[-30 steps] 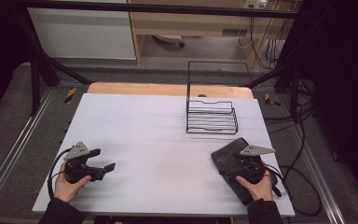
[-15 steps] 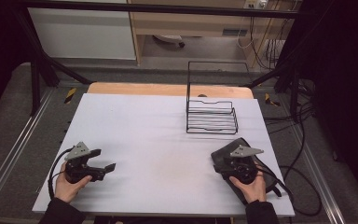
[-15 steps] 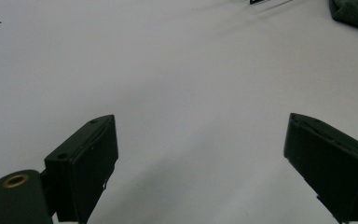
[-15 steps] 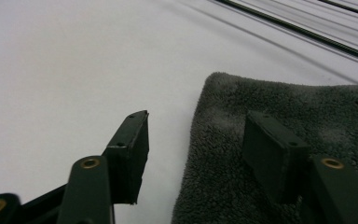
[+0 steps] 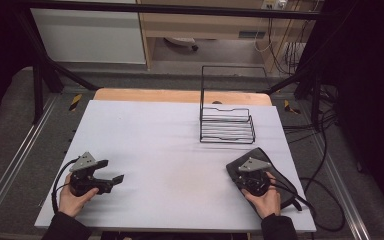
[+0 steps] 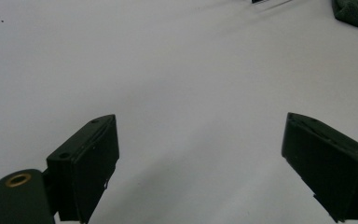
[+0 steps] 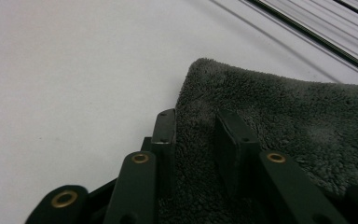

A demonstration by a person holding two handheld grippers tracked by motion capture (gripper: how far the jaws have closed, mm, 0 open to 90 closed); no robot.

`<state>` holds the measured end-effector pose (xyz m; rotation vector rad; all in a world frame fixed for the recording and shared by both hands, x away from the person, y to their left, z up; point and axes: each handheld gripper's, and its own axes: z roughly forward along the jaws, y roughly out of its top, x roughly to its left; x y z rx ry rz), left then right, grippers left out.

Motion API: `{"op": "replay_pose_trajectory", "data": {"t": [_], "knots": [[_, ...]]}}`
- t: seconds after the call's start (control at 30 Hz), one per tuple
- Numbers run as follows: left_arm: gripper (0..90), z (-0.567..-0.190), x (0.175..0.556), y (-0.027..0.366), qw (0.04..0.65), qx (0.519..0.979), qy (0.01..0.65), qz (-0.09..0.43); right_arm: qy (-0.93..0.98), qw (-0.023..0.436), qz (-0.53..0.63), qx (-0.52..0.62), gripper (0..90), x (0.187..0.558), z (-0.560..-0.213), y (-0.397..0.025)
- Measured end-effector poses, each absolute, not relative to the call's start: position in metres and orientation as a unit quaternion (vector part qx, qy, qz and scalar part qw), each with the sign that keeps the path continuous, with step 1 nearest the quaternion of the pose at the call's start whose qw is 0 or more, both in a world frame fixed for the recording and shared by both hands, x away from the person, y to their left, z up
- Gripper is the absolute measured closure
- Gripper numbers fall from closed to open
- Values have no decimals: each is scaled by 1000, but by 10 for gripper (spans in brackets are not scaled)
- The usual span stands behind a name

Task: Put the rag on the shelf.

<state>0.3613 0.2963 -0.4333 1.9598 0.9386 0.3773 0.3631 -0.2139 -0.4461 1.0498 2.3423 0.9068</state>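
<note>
The right hand-held gripper (image 5: 252,176) pinches a fold of a dark grey fleecy cloth (image 5: 275,175) at the near right corner of the white surface (image 5: 170,150), its two black jaws drawn in on either side of a raised ridge of pile close to the cloth's left edge, as the right gripper view shows (image 7: 279,121). The cloth lies flat under and to the right of that gripper, its long axis running from the surface's near right edge up toward the black wire rack (image 5: 227,122), which stands just beyond it. The rack, an open-fronted basket with a tall back frame, holds nothing. The left hand-held gripper (image 5: 115,179) rests well apart on the near left side, its jaws spread wide over bare surface and gripping nothing; in the left gripper view (image 6: 200,154) the cloth shows as a dark patch at the far upper right corner (image 6: 356,11). The right hand is by far the nearer to the cloth, and any lift or drag toward the rack would likely fall to it.
</note>
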Motion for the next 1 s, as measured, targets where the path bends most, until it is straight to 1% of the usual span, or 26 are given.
{"op": "replay_pose_trajectory", "data": {"t": [0.07, 0.13, 0.33, 0.63, 0.67, 1.0], "knots": [[111, -433, 361, 296, 451, 793, 380, 153, 842, 209, 325, 377, 740, 363, -446, -214], [113, -433, 361, 297, 451, 793, 380, 154, 839, 205, 327, 383, 787, 364, -445, -215], [116, -433, 361, 297, 450, 793, 381, 154, 834, 196, 340, 388, 821, 365, -440, -218], [119, -433, 361, 298, 450, 793, 381, 157, 819, 181, 374, 396, 832, 364, -429, -222], [119, -433, 361, 298, 449, 793, 381, 158, 817, 174, 382, 395, 832, 363, -427, -221], [116, -433, 361, 296, 446, 794, 380, 161, 810, 143, 412, 392, 832, 368, -420, -196]]}}
